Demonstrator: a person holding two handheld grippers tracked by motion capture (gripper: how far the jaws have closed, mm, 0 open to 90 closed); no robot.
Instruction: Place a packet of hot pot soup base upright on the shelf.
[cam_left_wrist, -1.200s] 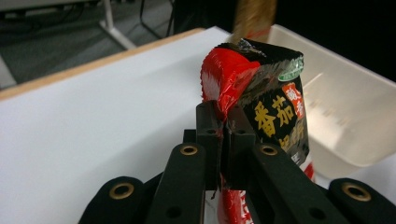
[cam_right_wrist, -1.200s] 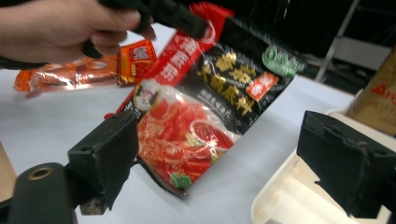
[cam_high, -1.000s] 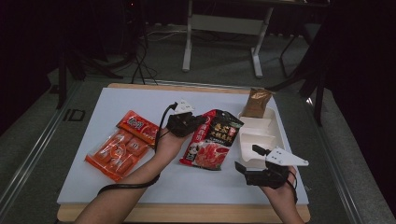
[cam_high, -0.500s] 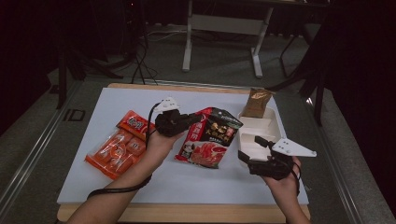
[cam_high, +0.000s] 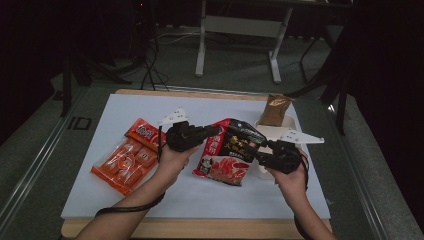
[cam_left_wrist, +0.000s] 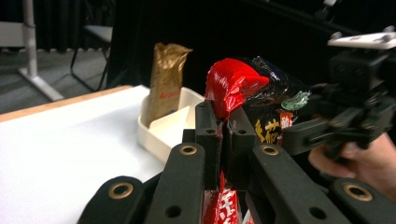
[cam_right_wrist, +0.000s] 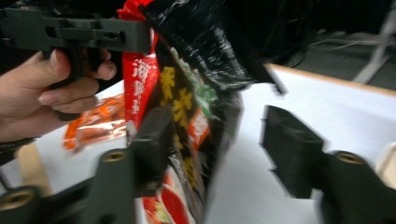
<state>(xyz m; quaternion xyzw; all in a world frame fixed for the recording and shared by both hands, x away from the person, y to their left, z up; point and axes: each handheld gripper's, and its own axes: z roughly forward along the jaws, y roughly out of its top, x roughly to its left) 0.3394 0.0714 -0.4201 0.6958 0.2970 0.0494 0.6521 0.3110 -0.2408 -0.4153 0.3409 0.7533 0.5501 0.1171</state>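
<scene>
Left gripper (cam_left_wrist: 223, 135) has its jaws clamped tight on the red top edge of the snack bag (cam_high: 227, 150), and the pinch looks solid in the left gripper view: the red film bunches up right above the closed tips. The bag hangs down from that pinch, tilted, its bottom end just over the white mat (cam_high: 100, 195).

Right gripper (cam_right_wrist: 215, 140) is the one to watch. Its jaws have just been closing and now stand about half apart, with the bag's black side edge between them. One jaw looks to be up against the film, the other still stands clear with mat showing in the gap, so I wouldn't call that a grip yet.

If I were doing this step, I'd get the edge deeper between the right jaws before squeezing, since a nip on the very rim of slippery film tends to slide off. I'd also keep the left pinch steady and level so the bag doesn't swing while the right one bites.

Further out from the jaws: the white tray (cam_high: 287, 125) sits just behind the right gripper, with a gold pouch (cam_high: 275, 108) standing at its far end. Out past the left hand (cam_high: 172, 157) lies an orange pack (cam_high: 122, 160), flat on the mat.
</scene>
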